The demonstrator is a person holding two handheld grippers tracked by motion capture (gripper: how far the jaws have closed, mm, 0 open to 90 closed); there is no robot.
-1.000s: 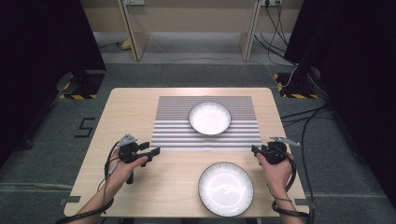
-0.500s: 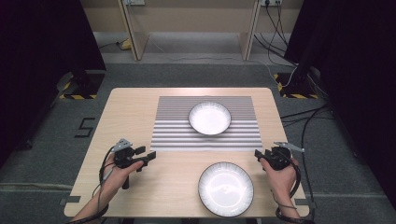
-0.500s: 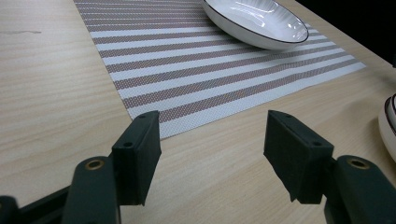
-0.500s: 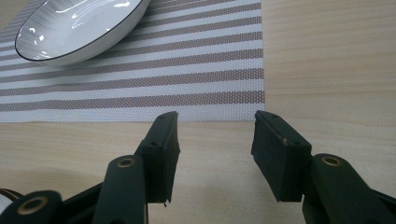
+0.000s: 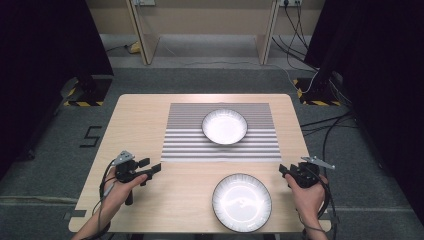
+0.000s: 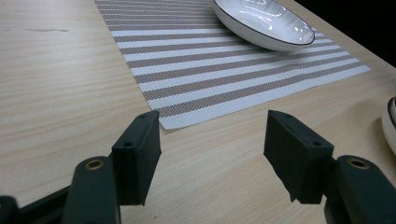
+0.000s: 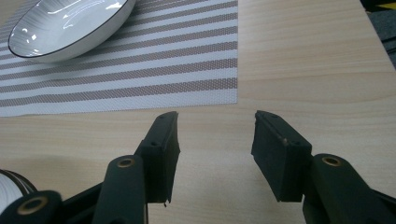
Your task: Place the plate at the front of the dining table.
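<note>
left gripper [image 5: 152,170]: lower left of the high view, jaws spread, nothing between them, over bare wood just off the placemat's near corner
right gripper [image 5: 284,171]: lower right of the high view, jaws apart, empty, over bare tabletop
near plate [image 5: 242,202]: bottom centre of the high view, on bare table [image 5: 140,120], between the two grippers, touched by neither
far bowl [image 5: 224,126]: centre of frame, sitting on the striped placemat [image 5: 190,145]; upper right of the left gripper view [image 6: 264,23], upper left of the right gripper view [image 7: 65,25]
step: likely pre-grasp, both hands parked either side of the near plate, nothing held
next move: probably right gripper swings in to the plate's rim, one jaw over, one under the edge, then closes; rim is low and glossy, slip risk
</note>
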